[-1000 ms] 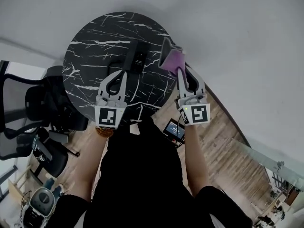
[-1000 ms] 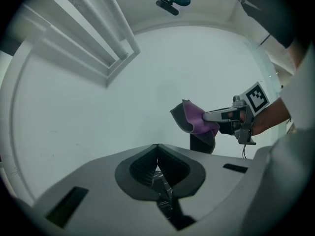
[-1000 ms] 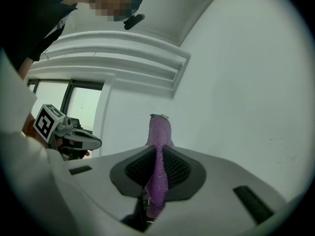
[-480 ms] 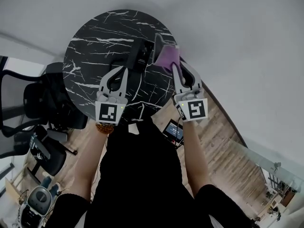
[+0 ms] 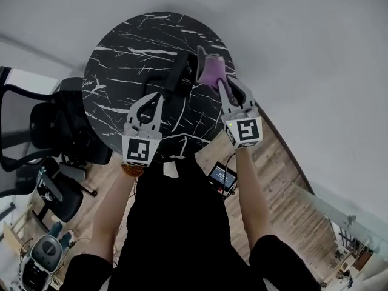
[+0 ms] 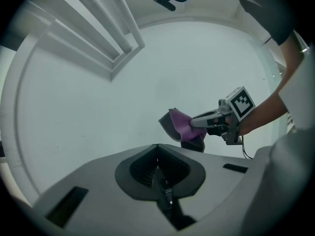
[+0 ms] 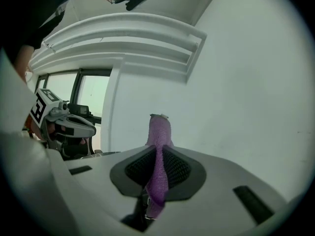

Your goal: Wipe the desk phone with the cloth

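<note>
The dark desk phone (image 5: 177, 76) lies on the round black marble table (image 5: 121, 47). A purple cloth (image 5: 211, 70) is pinched in my right gripper (image 5: 219, 85), which is shut on it; the cloth hangs at the phone's right end, and touch cannot be told. In the right gripper view the cloth (image 7: 158, 151) stands up between the jaws. My left gripper (image 5: 159, 94) hovers just near of the phone, its jaws shut with nothing in them. The left gripper view shows the cloth (image 6: 179, 124) and the right gripper (image 6: 216, 122) ahead against a white wall.
Black office chairs (image 5: 36, 132) stand left of the table. A small screen (image 5: 222, 176) lies on the wooden floor below the table's right edge. White walls surround the table.
My right gripper has carried the cloth leftwards, from off the phone's right side to its right end. The left gripper has hardly moved.
</note>
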The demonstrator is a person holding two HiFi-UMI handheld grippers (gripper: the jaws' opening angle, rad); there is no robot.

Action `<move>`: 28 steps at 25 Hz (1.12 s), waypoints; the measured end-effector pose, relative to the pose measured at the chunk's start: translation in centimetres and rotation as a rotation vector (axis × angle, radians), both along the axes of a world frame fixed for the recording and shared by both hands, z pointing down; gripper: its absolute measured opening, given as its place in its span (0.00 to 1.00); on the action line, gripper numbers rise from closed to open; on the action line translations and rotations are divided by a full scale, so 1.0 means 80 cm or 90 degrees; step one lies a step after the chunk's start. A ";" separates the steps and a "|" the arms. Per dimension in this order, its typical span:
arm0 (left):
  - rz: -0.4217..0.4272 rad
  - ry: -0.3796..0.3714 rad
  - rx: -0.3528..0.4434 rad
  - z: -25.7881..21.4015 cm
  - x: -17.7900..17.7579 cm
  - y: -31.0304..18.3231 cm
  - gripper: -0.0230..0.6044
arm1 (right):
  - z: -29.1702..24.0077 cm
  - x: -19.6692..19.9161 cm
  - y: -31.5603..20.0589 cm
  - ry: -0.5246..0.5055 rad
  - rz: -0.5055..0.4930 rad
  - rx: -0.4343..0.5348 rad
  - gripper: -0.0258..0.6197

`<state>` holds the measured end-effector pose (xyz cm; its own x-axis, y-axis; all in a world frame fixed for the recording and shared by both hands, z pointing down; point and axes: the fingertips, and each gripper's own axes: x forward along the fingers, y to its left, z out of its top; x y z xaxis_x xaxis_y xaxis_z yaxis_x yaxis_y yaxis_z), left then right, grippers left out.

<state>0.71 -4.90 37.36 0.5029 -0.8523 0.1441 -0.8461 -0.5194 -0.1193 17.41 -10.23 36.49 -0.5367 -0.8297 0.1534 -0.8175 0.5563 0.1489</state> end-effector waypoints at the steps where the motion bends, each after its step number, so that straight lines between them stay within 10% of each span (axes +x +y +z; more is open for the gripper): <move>1: -0.003 -0.001 -0.006 0.006 -0.002 0.000 0.06 | 0.007 -0.002 -0.005 0.003 0.001 -0.003 0.12; 28: 0.025 -0.011 -0.118 0.212 0.001 -0.051 0.06 | 0.158 -0.091 -0.101 0.157 0.008 -0.073 0.12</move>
<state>0.77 -9.01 54.34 0.5316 -0.7897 0.3062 -0.8231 -0.5669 -0.0330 10.10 -18.30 49.13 -0.4612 -0.8060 0.3711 -0.7717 0.5708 0.2805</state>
